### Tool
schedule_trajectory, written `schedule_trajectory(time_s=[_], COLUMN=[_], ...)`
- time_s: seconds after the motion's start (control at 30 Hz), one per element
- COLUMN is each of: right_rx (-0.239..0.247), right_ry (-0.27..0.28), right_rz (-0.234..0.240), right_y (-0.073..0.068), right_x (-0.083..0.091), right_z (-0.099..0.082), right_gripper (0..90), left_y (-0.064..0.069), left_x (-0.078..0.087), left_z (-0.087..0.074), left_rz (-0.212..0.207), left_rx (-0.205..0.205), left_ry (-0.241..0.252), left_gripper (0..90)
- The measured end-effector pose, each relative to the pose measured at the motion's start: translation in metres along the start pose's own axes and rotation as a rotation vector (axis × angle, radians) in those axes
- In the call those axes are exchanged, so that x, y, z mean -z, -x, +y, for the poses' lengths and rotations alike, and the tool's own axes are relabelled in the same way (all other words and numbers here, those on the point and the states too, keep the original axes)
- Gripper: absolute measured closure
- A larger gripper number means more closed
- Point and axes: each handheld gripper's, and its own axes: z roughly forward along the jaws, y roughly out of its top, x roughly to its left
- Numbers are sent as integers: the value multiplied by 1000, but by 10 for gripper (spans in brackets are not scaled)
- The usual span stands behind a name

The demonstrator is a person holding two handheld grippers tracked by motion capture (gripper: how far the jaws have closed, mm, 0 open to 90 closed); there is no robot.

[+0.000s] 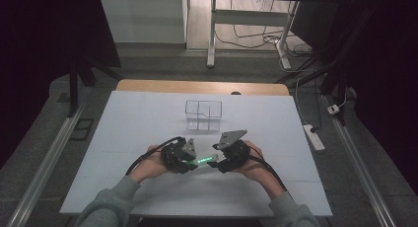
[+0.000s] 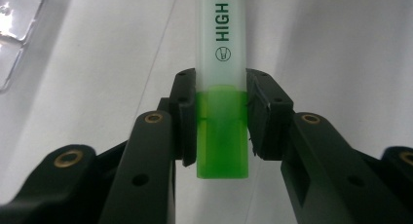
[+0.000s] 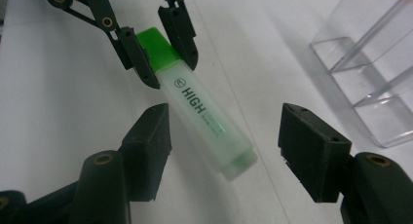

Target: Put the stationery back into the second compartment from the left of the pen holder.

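A highlighter with a pale frosted body and a green cap is held level above the white table between the two hands. My left gripper is shut on its green cap end, pads pressing both sides. In the right gripper view the highlighter points toward me, printed "HIGH", with the left gripper clamped on the far end. My right gripper is open, its jaws standing wide on either side of the near end without touching it. In the high view, the left gripper and right gripper face each other.
A clear plastic organiser with several compartments stands on the white table just beyond the hands; it appears at the right gripper view's upper right. A power strip lies on the floor to the right.
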Motion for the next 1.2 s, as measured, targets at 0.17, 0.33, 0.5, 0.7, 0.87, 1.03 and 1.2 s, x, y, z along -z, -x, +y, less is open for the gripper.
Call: schedule_trajectory(time_s=[0.17, 0.33, 0.5, 0.7, 0.87, 1.03, 1.2], right_rx=[49, 114, 168, 210, 219, 210, 171], right_ry=[-44, -98, -138, -154, -157, -136, -99], right_rz=[31, 52, 65, 97, 119, 107, 75], right_y=[-3, -7, -12, -16, -16, -15, -10], right_x=[-9, -15, -19, -22, -23, -22, -15], right_z=[1, 2, 2, 2, 1, 1, 0], right_gripper=[375, 422, 506, 577, 619, 649, 650], left_y=[2, 5, 9, 11, 10, 0, -8], left_x=[-2, -1, -1, -1, 1, 5, 11], left_z=[3, 6, 7, 7, 6, 1, -6], left_rz=[-8, -18, -37, -50, -43, -18, -1], left_rx=[-16, -35, -61, -79, -74, -8, 81], left_ry=[0, 8, 10, 8, 24, 56, 126], left_gripper=[666, 666, 666, 664, 645, 585, 461])
